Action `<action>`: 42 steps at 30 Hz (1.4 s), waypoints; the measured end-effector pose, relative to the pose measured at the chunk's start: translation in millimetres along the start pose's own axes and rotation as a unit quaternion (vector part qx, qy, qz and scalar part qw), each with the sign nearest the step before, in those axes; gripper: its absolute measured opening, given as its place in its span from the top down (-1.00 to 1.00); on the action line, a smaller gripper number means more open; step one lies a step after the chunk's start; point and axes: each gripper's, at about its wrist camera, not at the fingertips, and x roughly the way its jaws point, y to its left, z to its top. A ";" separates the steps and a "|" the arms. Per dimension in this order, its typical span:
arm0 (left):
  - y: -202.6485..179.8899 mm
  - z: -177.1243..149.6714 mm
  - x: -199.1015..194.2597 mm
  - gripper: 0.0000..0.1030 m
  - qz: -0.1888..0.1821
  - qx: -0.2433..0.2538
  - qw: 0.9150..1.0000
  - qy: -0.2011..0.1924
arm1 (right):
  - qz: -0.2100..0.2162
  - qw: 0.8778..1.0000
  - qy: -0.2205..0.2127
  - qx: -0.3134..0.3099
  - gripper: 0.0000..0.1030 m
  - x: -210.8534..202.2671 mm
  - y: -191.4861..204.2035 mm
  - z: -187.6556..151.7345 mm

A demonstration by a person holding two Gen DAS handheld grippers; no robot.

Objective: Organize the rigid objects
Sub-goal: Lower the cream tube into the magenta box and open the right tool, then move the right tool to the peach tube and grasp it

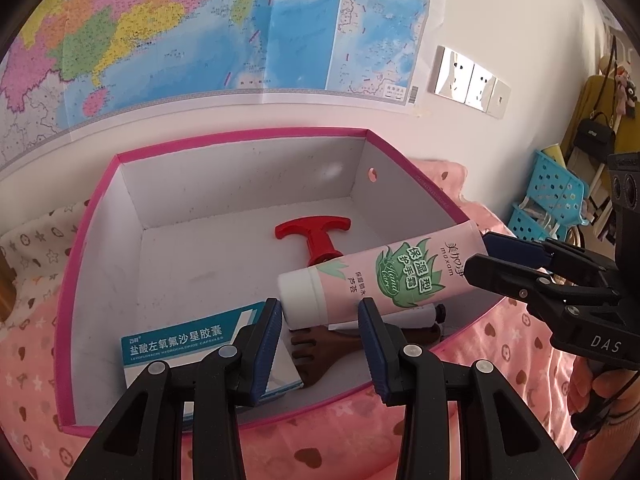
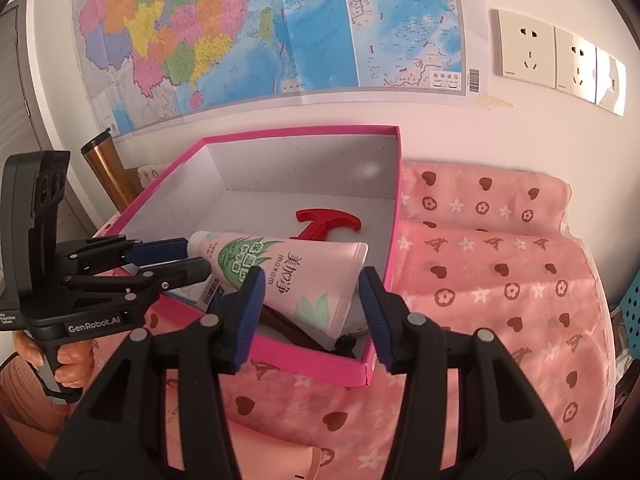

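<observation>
Presently: left gripper [image 1: 320, 312], jaws spread, straddles the white cap of the hand-cream tube [image 1: 392, 280] without clamping. Right gripper [image 2: 312, 284], jaws likewise apart, brackets the tube's flat crimped end; contact there cannot be confirmed. The tube lies slanted in the pink box [image 1: 240, 136], crimp at the right rim, cap down over a brown rake-shaped tool [image 1: 320, 348], beside a medicine carton [image 1: 180, 340] and in front of a red T-handle [image 1: 316, 236]. Step, as judged: placing the tube in the box. Next move calls for backing both grippers clear without nudging the tube.
</observation>
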 end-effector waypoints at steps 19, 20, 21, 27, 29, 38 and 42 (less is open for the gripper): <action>-4.9 -11.1 -20.2 -0.15 0.007 0.006 0.999 -0.035 | 0.009 1.000 -0.017 0.013 -0.01 -13.4 -0.1 -8.4; -6.0 -13.9 -25.9 -0.16 0.010 0.008 0.999 -0.040 | 0.019 1.000 -0.021 0.014 -0.01 -18.3 0.3 -10.8; -6.9 -16.4 -30.9 -0.17 0.011 0.011 0.999 -0.045 | 0.025 0.999 -0.024 0.015 -0.02 -22.9 1.7 -13.6; -7.5 -37.5 -69.1 -0.26 -0.007 0.018 0.997 -0.072 | 0.058 0.998 -0.033 0.014 -0.17 -50.7 9.9 -35.3; -6.2 -48.4 -80.1 -0.31 -0.011 0.019 0.997 -0.079 | 0.065 0.997 -0.023 0.019 -0.23 -54.2 10.0 -48.0; 3.5 -101.1 -67.1 -0.32 -0.038 -0.019 0.999 -0.005 | 0.057 0.994 0.063 0.067 -0.23 -31.0 -0.1 -109.2; 1.8 -117.9 -60.5 -0.29 -0.059 -0.033 0.998 0.019 | 0.054 0.991 0.081 0.091 -0.23 -23.7 -4.7 -125.6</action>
